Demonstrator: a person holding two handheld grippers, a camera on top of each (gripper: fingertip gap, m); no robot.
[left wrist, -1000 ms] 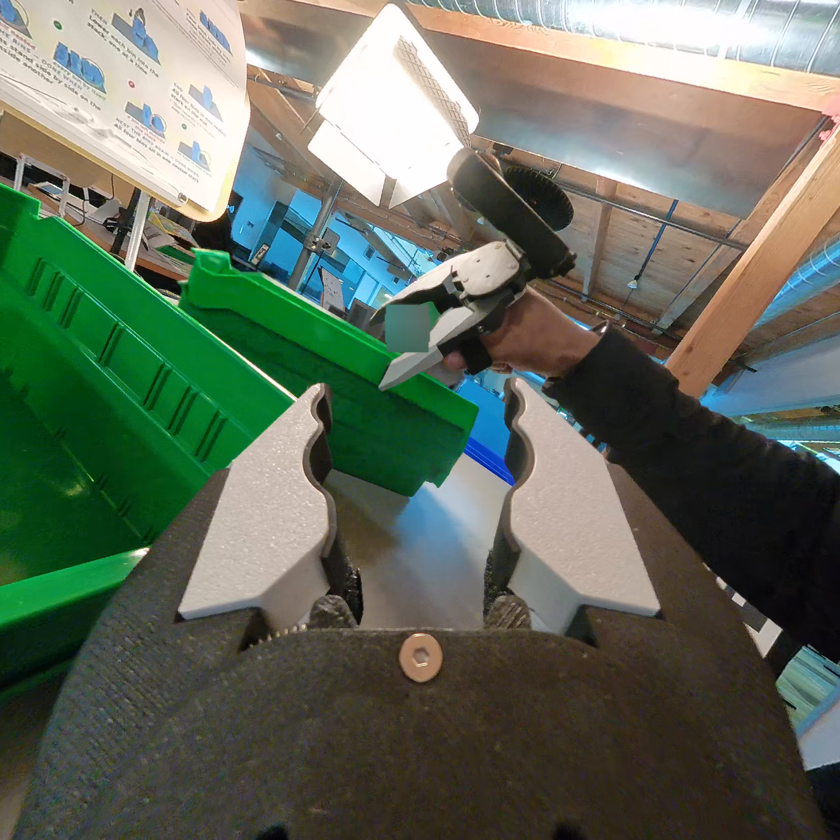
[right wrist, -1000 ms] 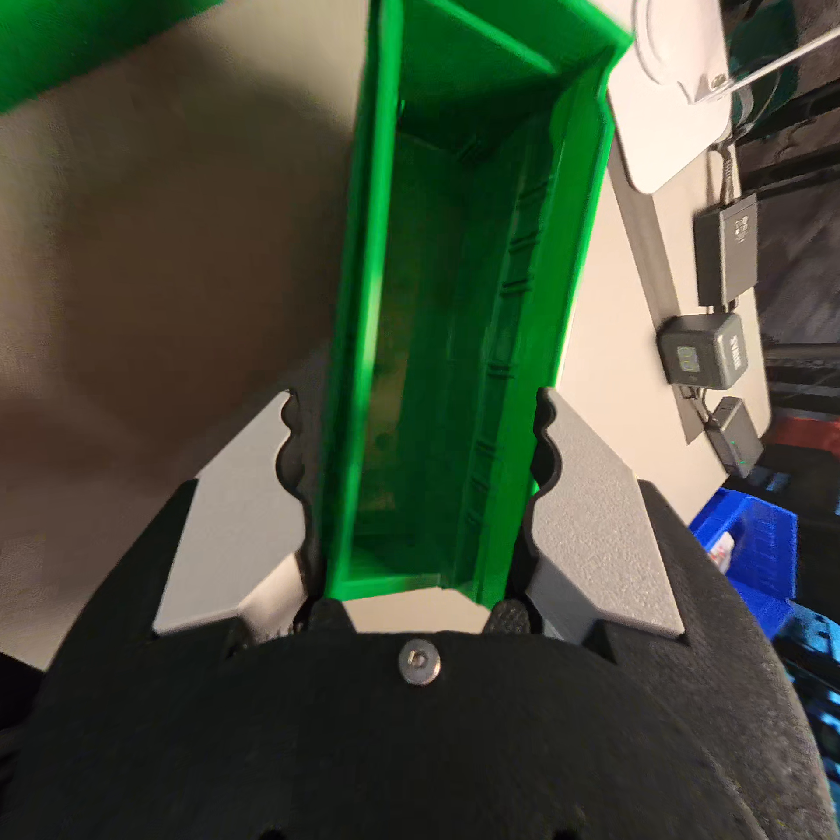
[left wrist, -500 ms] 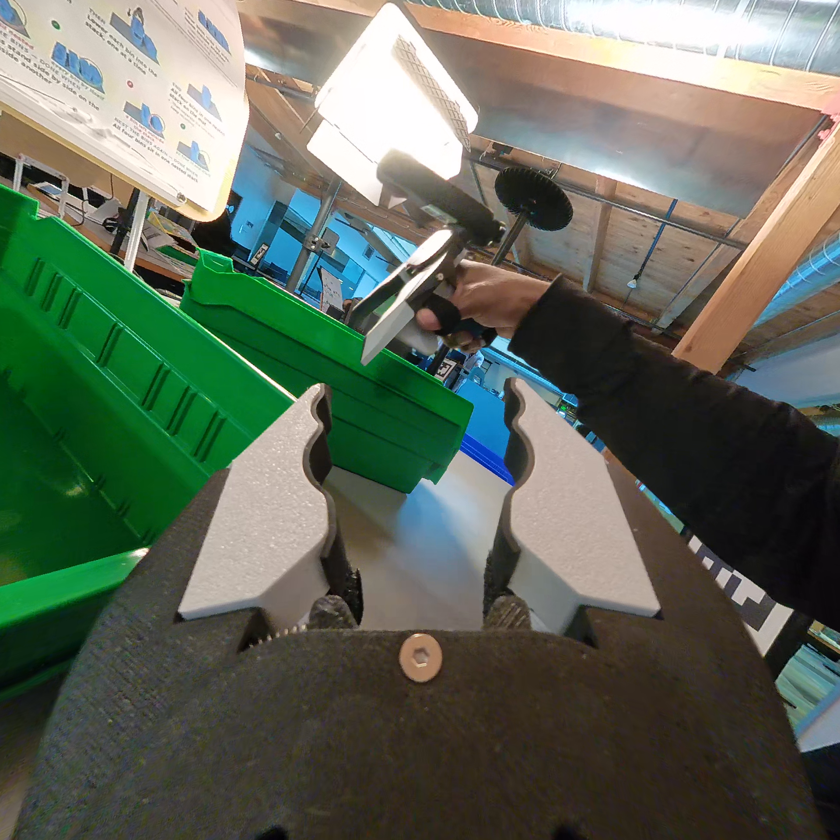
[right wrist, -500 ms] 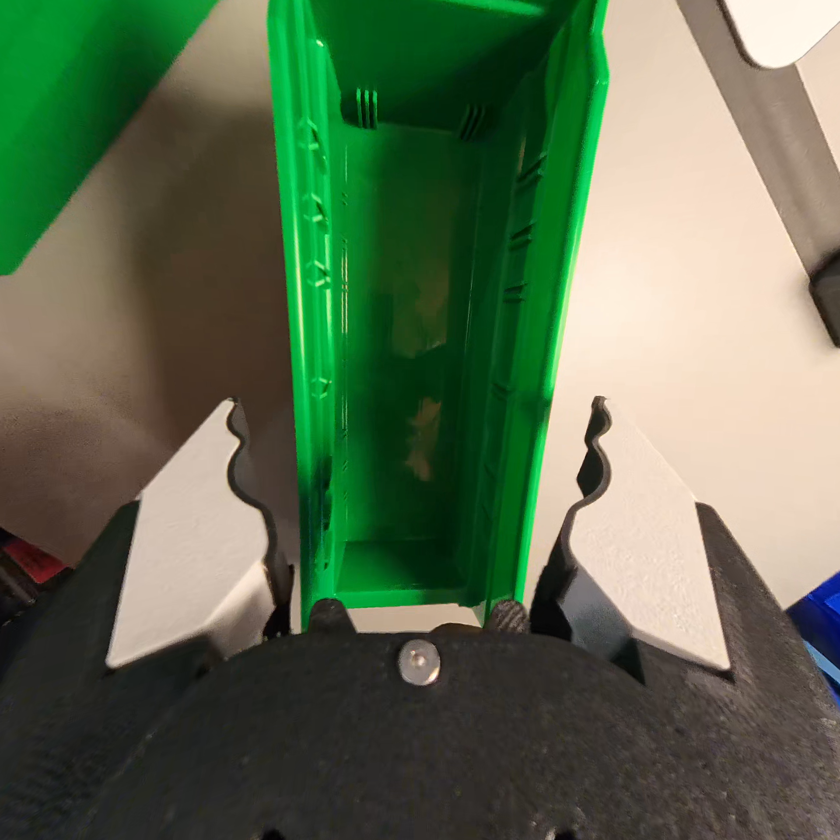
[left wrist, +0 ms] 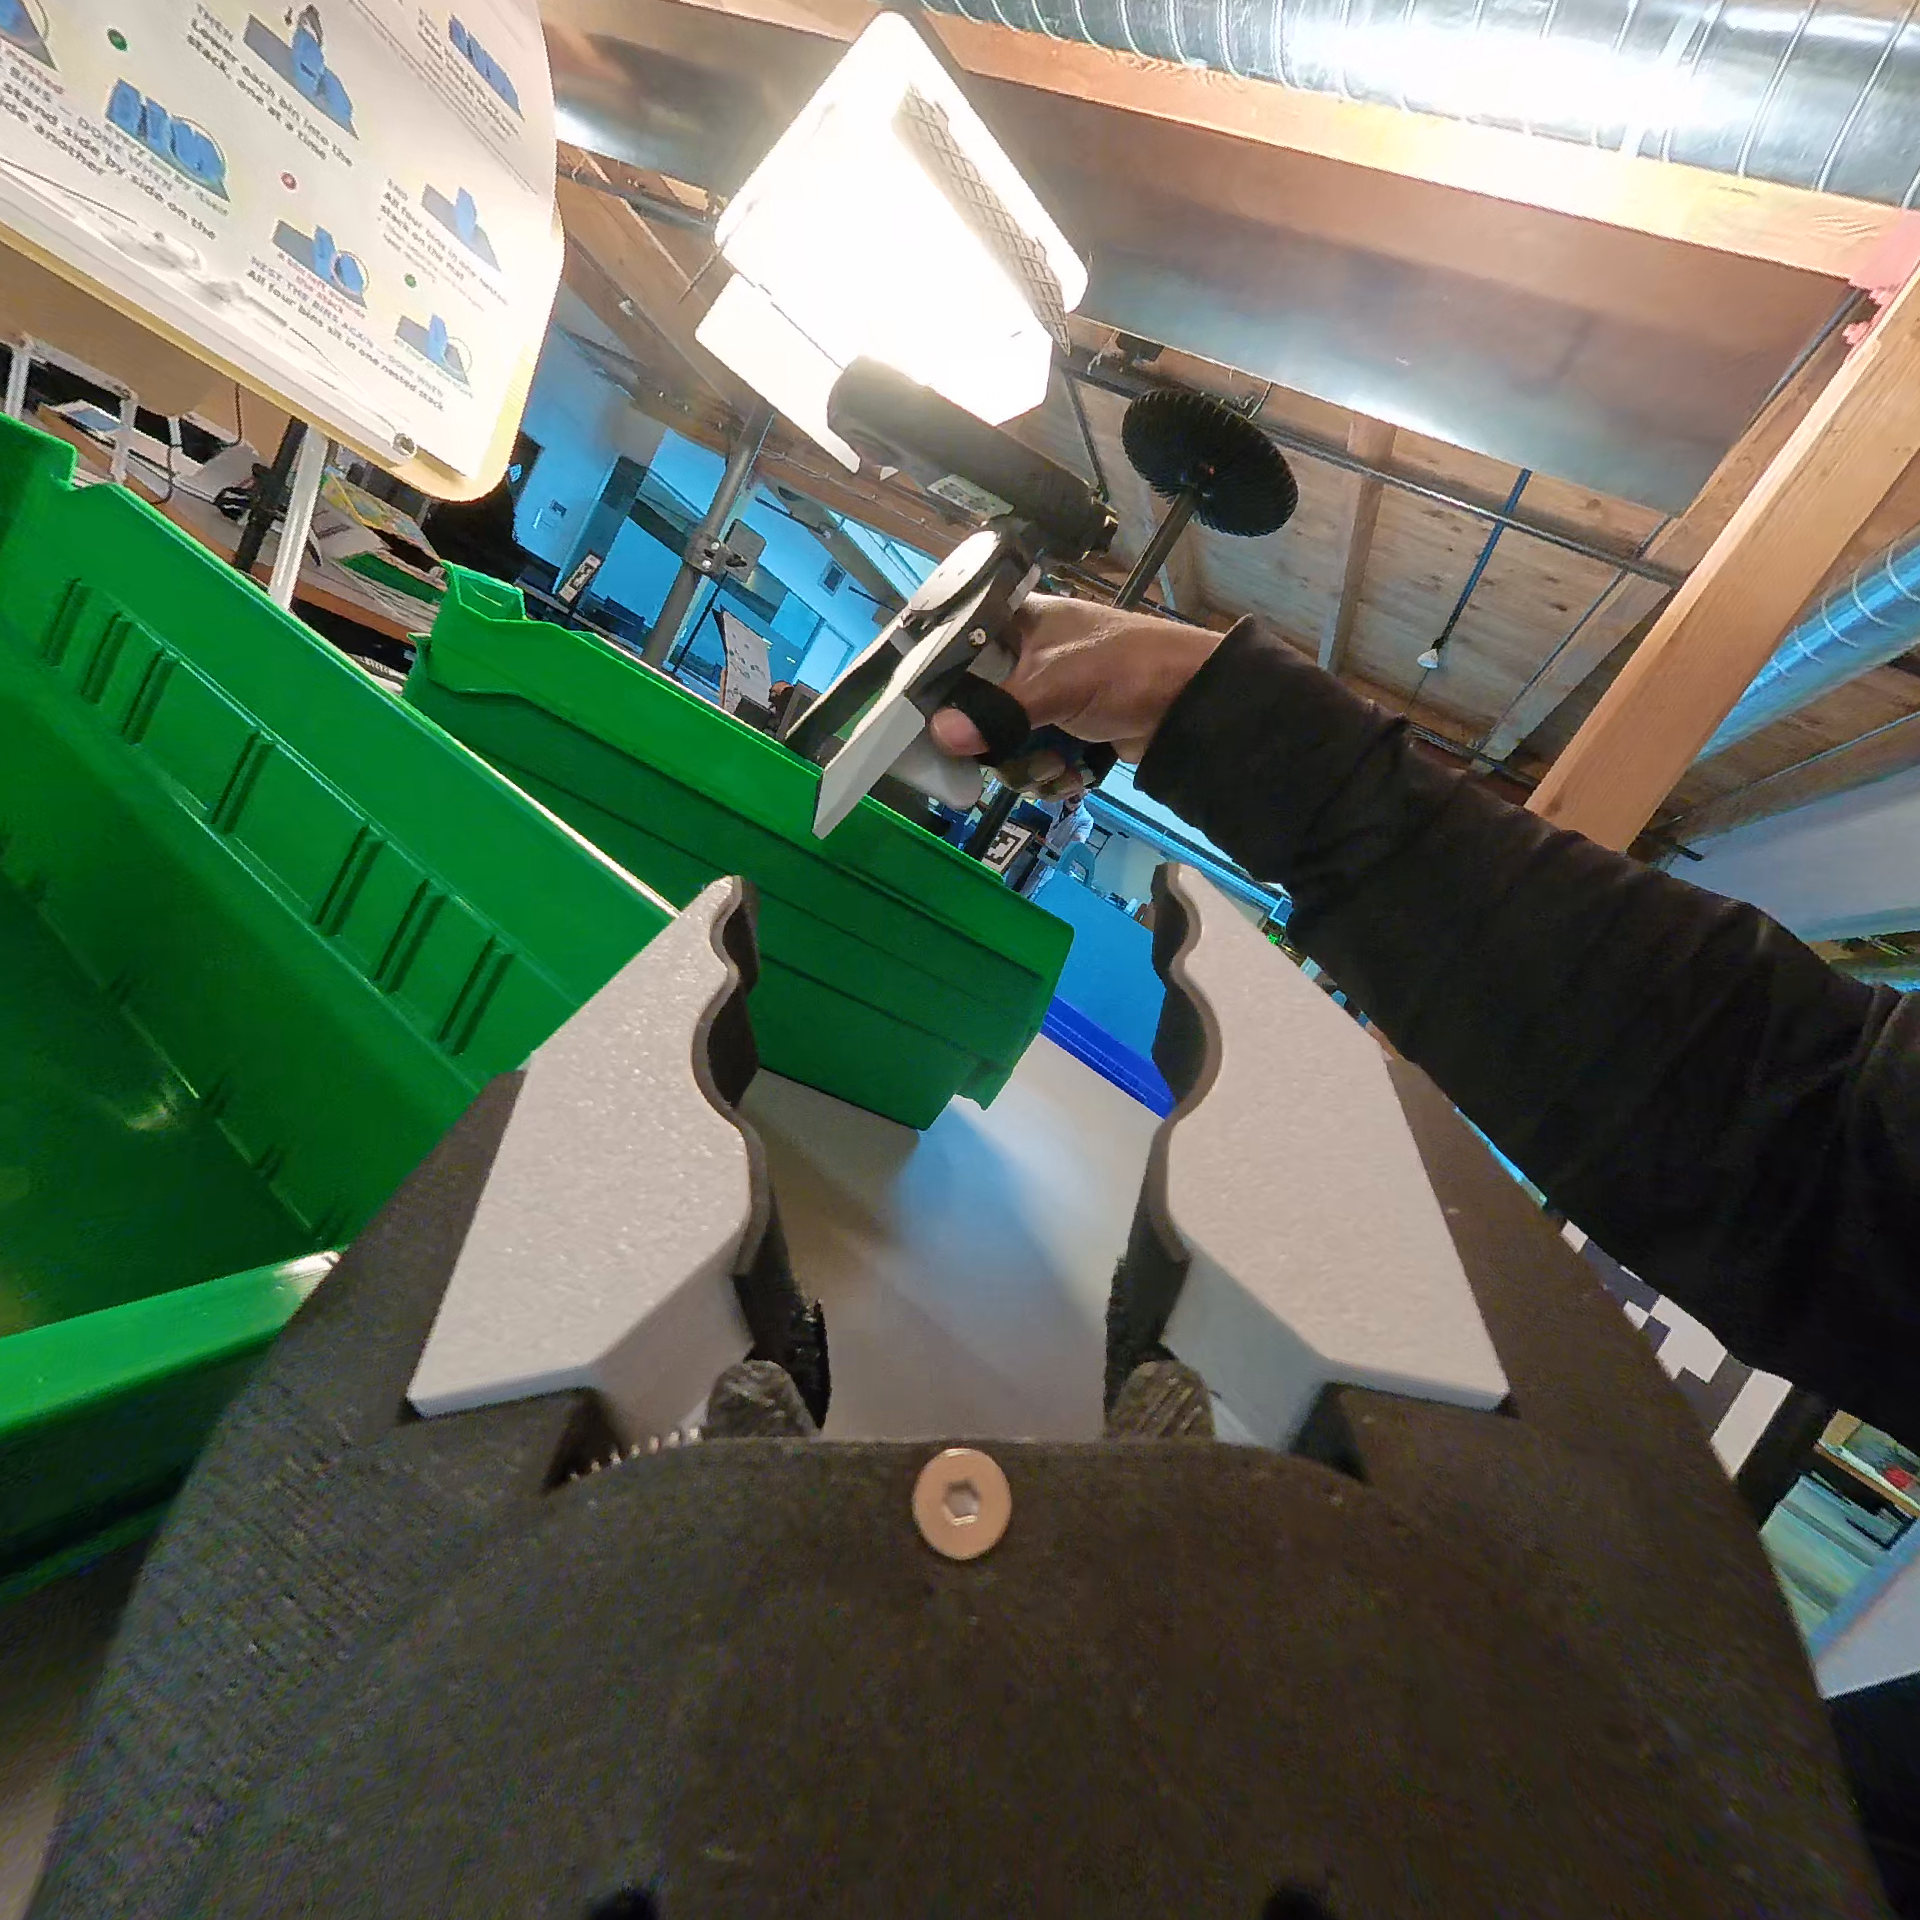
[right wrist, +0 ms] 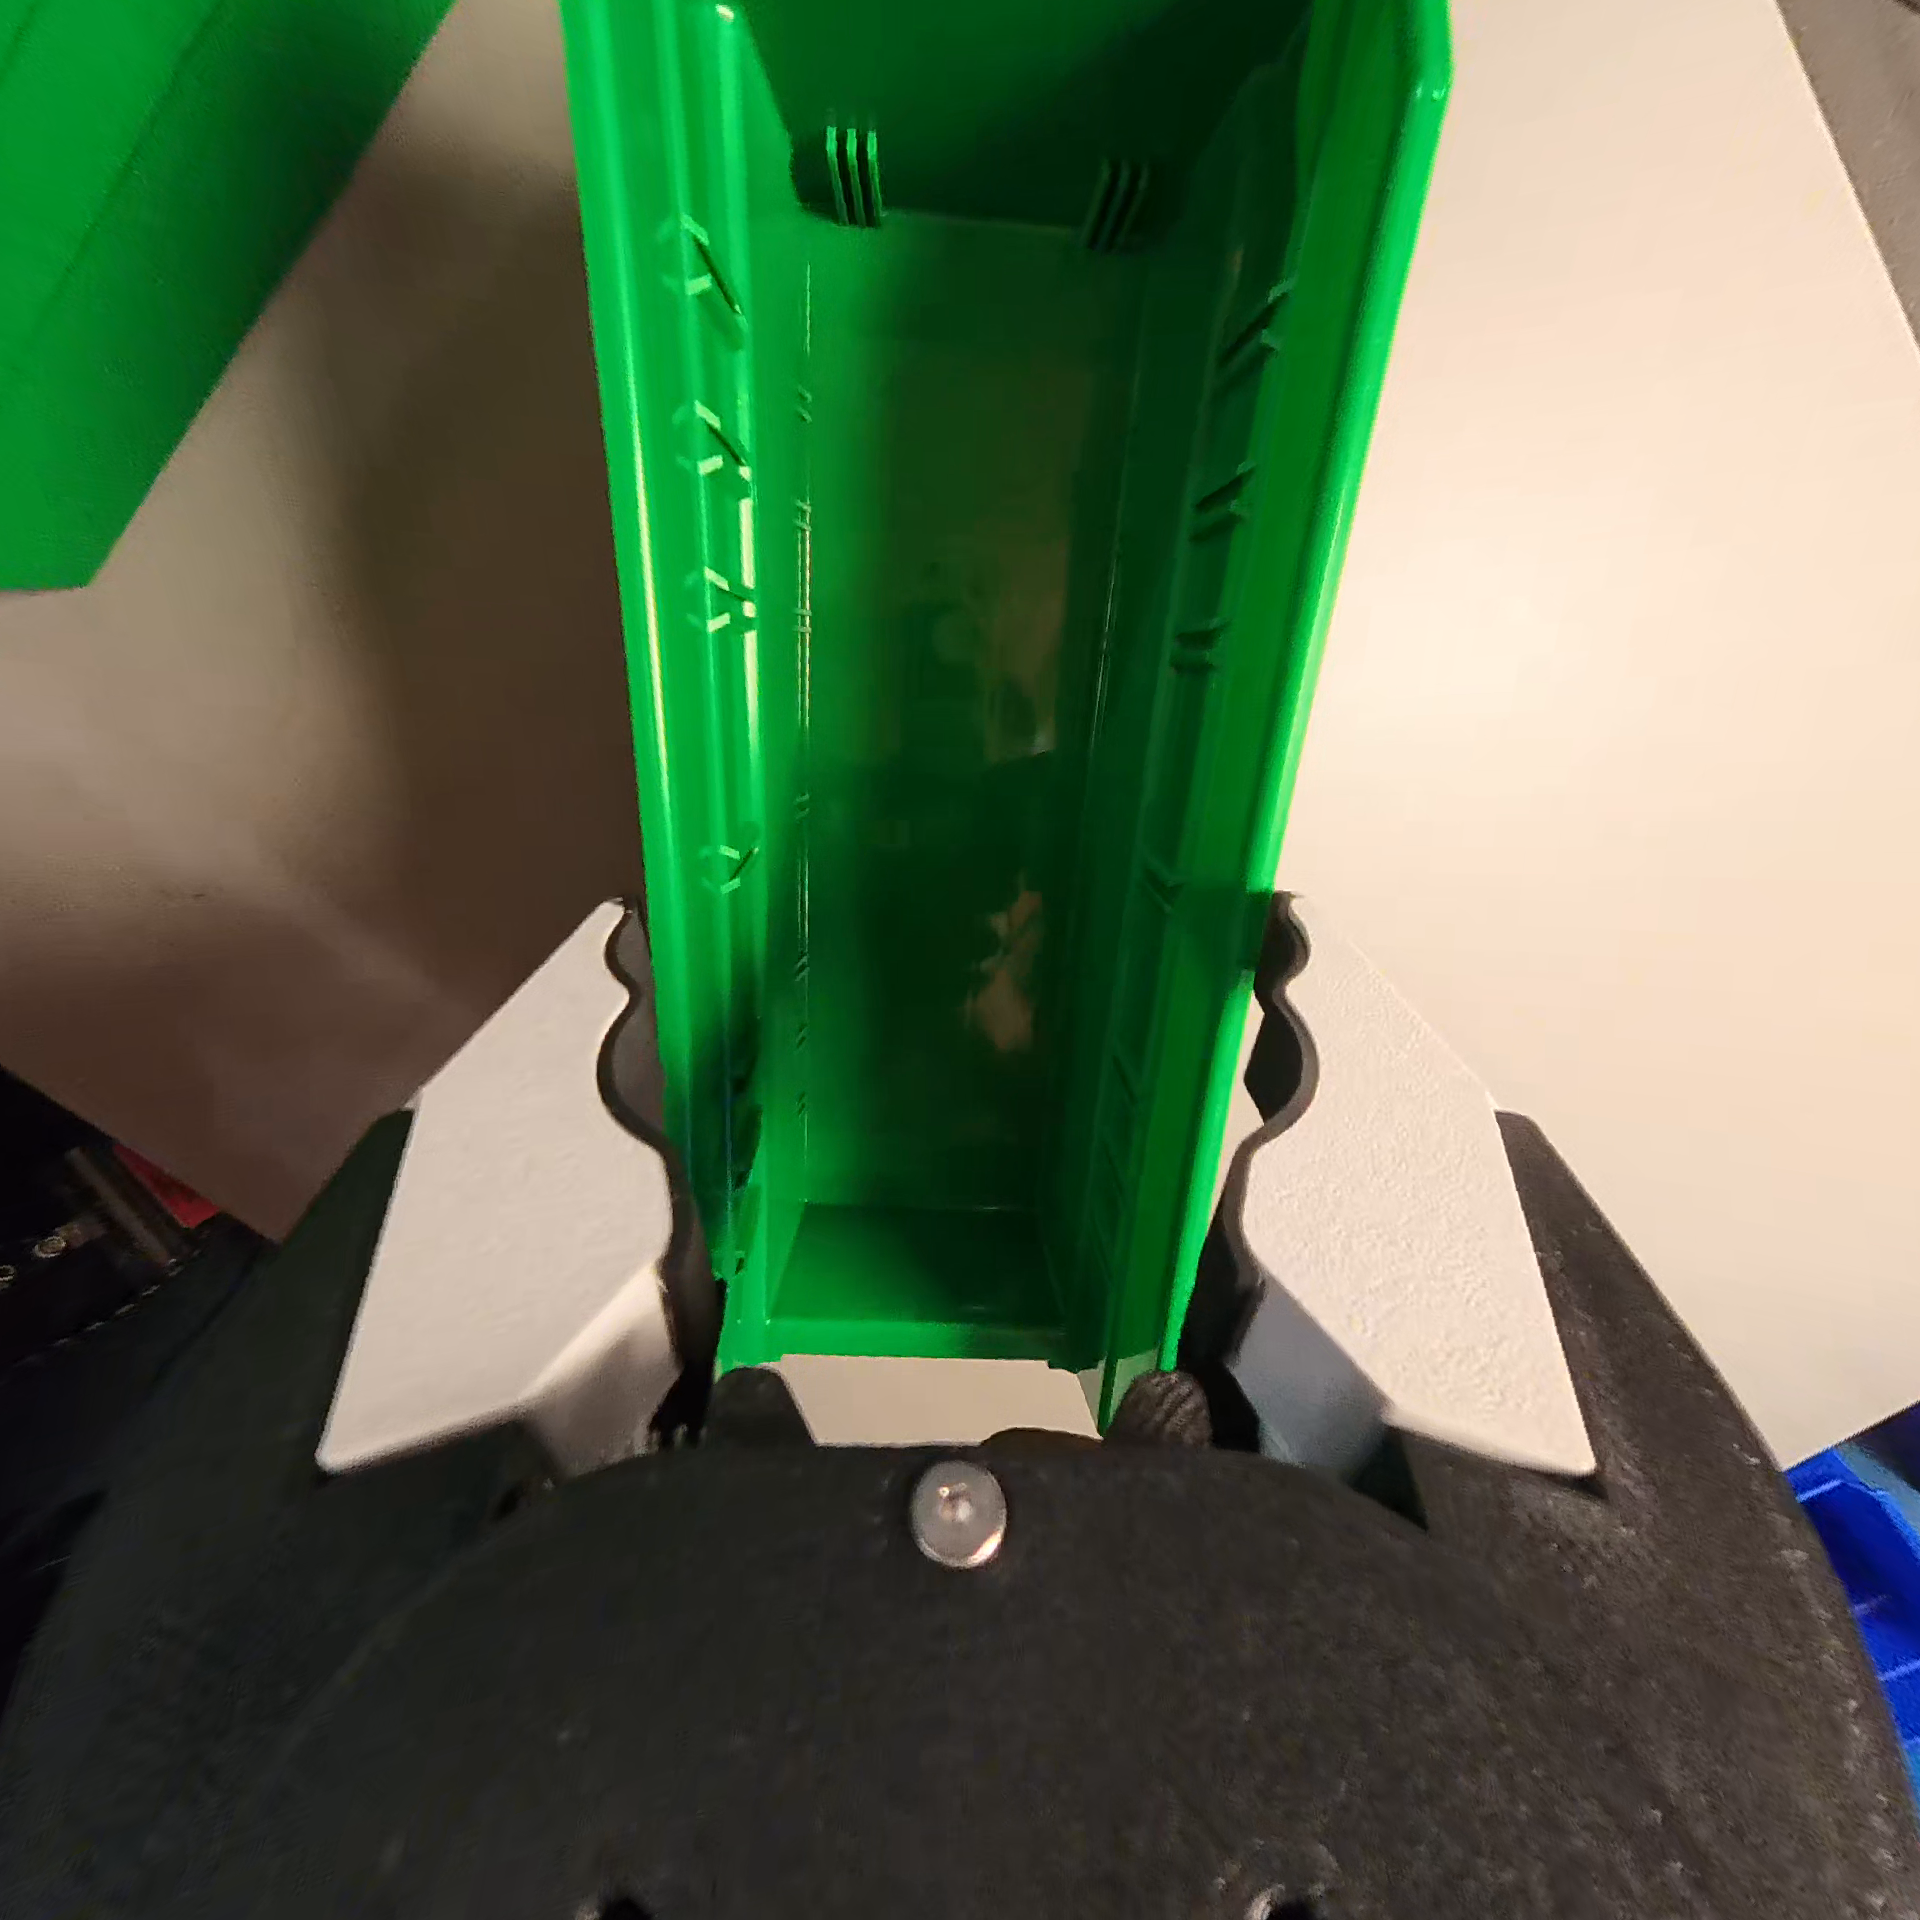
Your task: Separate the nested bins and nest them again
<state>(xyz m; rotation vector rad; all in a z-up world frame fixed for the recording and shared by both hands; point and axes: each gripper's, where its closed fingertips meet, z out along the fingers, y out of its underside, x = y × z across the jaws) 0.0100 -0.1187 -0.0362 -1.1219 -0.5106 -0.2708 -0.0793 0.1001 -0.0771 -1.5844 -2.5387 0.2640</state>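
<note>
A stack of nested green bins [left wrist: 727, 831] stands on the table ahead of my left gripper [left wrist: 951, 904]. That gripper is open and empty, with only bare table between its fingers. A larger green bin [left wrist: 208, 935] lies close on its left. My right gripper [right wrist: 956, 925] straddles the near end of the stack's top green bin [right wrist: 935, 623]. Both of its pads [right wrist: 634, 997] press on the bin's outer side walls. In the left wrist view the right gripper [left wrist: 873, 727] sits at the stack's rim, held by a hand.
Another green bin [right wrist: 156, 260] lies at the upper left on the pale table [right wrist: 1558, 623]. A blue bin [right wrist: 1860, 1538] sits off the table's right edge. A lamp [left wrist: 904, 208] and an instruction board [left wrist: 260, 156] stand behind. A black sleeve [left wrist: 1558, 987] crosses on the right.
My right gripper set the tilted bin down onto the stack and opened wide around it. Its pads then came together once more on the bin's sides. The left gripper has not moved.
</note>
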